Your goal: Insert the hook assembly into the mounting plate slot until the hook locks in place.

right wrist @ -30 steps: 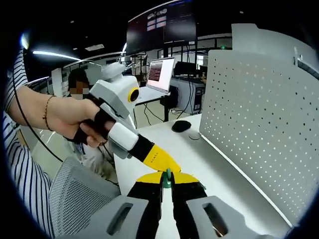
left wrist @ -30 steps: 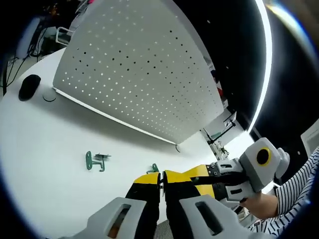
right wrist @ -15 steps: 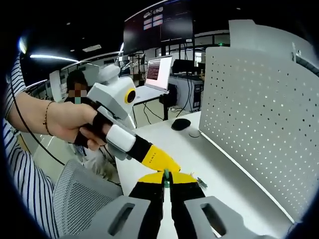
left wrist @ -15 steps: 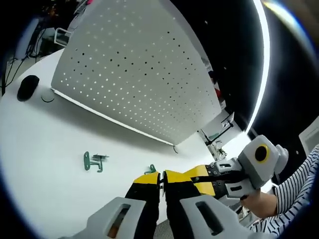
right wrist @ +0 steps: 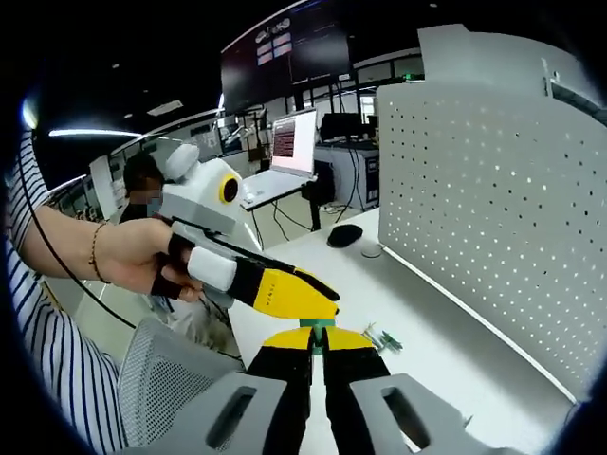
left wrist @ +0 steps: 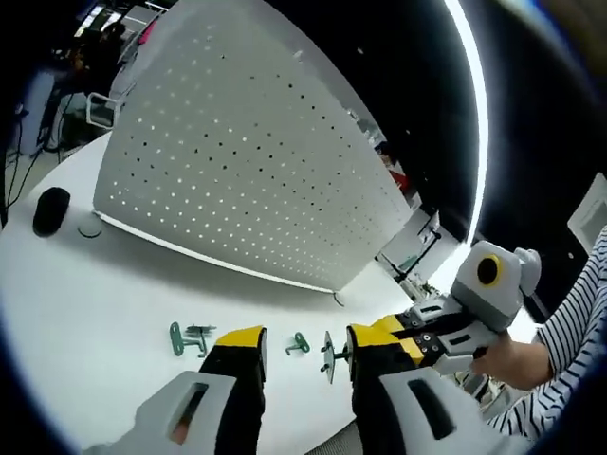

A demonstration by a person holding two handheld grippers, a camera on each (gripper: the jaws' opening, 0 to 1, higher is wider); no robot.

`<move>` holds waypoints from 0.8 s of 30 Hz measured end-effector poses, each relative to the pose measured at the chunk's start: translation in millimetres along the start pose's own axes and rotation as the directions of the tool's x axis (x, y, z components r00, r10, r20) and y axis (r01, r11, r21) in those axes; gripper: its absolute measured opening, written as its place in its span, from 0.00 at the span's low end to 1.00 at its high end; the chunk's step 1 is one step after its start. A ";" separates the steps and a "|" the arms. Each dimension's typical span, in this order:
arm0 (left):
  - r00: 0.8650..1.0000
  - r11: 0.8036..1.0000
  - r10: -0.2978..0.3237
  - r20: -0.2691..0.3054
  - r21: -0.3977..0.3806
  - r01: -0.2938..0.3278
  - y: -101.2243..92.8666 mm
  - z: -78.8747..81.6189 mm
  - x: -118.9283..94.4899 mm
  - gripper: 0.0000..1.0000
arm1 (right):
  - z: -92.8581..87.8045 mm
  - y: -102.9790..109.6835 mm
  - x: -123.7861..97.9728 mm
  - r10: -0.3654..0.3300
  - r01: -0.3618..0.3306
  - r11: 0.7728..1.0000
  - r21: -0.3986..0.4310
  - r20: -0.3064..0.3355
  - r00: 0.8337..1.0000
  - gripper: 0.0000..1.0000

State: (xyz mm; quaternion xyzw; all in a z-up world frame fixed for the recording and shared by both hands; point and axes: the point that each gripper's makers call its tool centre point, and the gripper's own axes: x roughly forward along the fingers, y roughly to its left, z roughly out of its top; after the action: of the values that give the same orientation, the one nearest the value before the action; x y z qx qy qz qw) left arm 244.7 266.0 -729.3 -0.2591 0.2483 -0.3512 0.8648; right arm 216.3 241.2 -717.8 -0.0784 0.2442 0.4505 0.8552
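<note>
My left gripper [left wrist: 305,341] stands open above the white table [left wrist: 85,303]. Between its jaws are a small green hook [left wrist: 299,343] and a thin plate piece [left wrist: 329,355] seen edge-on; nothing touches the left pads. The plate piece sits at the tip of my right gripper [left wrist: 403,330], which reaches in from the right. In the right gripper view, my right gripper [right wrist: 318,341] is shut on a green piece [right wrist: 318,327]. The left gripper [right wrist: 327,296] hangs just above that piece. Another green hook part [left wrist: 190,338] lies on the table, seen from the other side as green parts [right wrist: 384,338].
A large white pegboard [left wrist: 247,161] stands upright along the table, also the pegboard [right wrist: 493,218]. A black mouse [left wrist: 52,209] lies near its far end. A grey mesh chair [right wrist: 171,379] and a person's hand [right wrist: 133,261] are beside the table. A laptop [right wrist: 289,142] sits behind.
My left gripper has gone from shut to open, its jaws now spread on either side of the held piece. The right gripper stays shut on the green piece. Both views shifted slightly.
</note>
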 end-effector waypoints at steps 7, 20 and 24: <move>1.000 0.996 0.009 0.021 0.084 -0.011 -5.2 0.1 -6.2 0.63 | 7.3 -11.4 -5.3 -0.030 0.026 0.996 0.080 0.051 0.998 0.00; 0.999 0.980 0.024 -0.026 0.198 -0.018 -8.1 -25.6 -6.7 0.88 | 25.4 -20.1 -4.0 -0.084 0.069 0.992 0.107 0.147 0.986 0.00; 1.000 0.977 0.021 -0.016 0.211 -0.017 -10.8 -28.0 -5.8 0.91 | 31.8 -25.1 -4.6 -0.125 0.098 0.985 0.142 0.194 0.973 0.00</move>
State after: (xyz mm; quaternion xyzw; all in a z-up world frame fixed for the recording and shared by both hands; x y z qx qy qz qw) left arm 218.9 255.9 -741.9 -0.1603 0.2199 -0.3695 0.8885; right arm 245.3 234.4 -690.1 0.0105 0.1804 0.3903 0.9028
